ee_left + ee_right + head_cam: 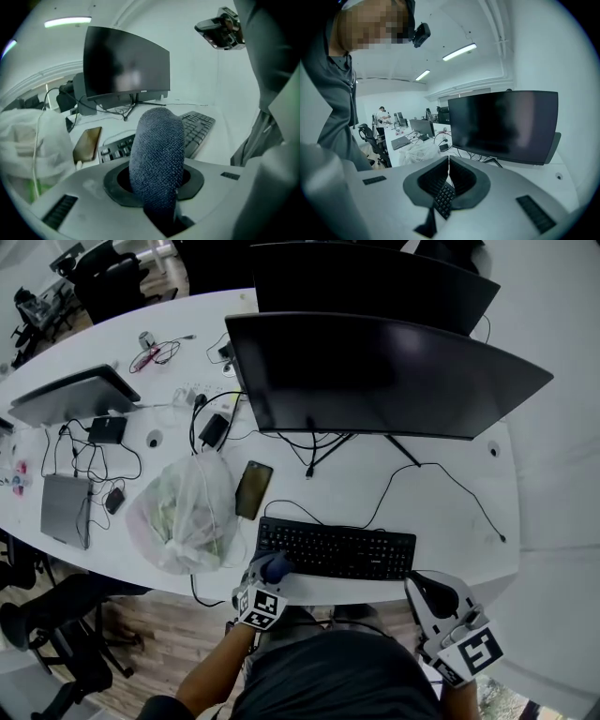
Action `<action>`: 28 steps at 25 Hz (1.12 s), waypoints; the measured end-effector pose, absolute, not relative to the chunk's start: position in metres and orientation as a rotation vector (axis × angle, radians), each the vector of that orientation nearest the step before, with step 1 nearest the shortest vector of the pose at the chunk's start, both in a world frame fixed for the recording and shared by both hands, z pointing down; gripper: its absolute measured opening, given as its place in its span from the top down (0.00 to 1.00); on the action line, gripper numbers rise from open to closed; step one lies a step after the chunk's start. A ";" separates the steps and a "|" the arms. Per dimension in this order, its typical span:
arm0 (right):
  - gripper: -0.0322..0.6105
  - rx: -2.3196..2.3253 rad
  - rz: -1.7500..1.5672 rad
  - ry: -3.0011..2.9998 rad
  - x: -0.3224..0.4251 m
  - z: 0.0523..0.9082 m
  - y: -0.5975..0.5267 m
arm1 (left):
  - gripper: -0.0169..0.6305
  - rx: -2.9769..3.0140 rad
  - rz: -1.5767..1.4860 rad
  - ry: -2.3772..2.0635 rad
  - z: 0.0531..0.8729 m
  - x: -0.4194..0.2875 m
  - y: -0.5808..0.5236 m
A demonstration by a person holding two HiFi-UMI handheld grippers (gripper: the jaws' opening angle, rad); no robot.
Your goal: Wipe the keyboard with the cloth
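Cloth gripped at the left end of the keyboard

The left gripper [157, 190] has its jaws clenched on a blue-grey, rough-woven cloth [157, 154], which stands up between them as a thick roll. In the head view this cloth is at the 8 o'clock corner of the flat black keyboard [337, 551]; I cannot tell if it touches the keys. The right gripper [449, 161] has its jaws pressed together at the tips with nothing between them, and it hangs off the desk edge, at 4 o'clock from the keyboard and apart from it.

The keyboard lies along the near edge of the white desk [450, 512]. At 10 o'clock from it lies a dark smartphone [253, 489], and at 9 o'clock a crumpled white plastic bag [183, 512]. At 12 o'clock, behind the keyboard, stands a wide curved black monitor [375, 376] with a dark screen
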State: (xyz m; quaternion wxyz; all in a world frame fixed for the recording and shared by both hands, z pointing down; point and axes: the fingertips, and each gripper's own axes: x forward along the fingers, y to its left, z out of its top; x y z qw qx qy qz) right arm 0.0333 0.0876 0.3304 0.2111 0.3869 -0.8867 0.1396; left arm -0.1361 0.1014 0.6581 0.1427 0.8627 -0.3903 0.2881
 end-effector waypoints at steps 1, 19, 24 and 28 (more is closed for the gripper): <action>0.93 1.071 0.385 -2.467 0.032 0.330 0.088 | 0.82 2.517 0.814 -1.147 0.650 -0.133 0.084; 0.94 1.081 0.396 -2.469 0.036 0.332 0.084 | 0.83 2.696 1.035 -1.092 0.632 -0.097 0.033; 0.93 1.054 0.399 -2.474 0.032 0.339 0.085 | 0.84 2.634 1.171 -1.013 0.662 -0.095 0.056; 0.93 1.094 0.427 -2.445 0.047 0.341 0.082 | 0.85 2.637 1.173 -0.860 0.667 -0.085 0.128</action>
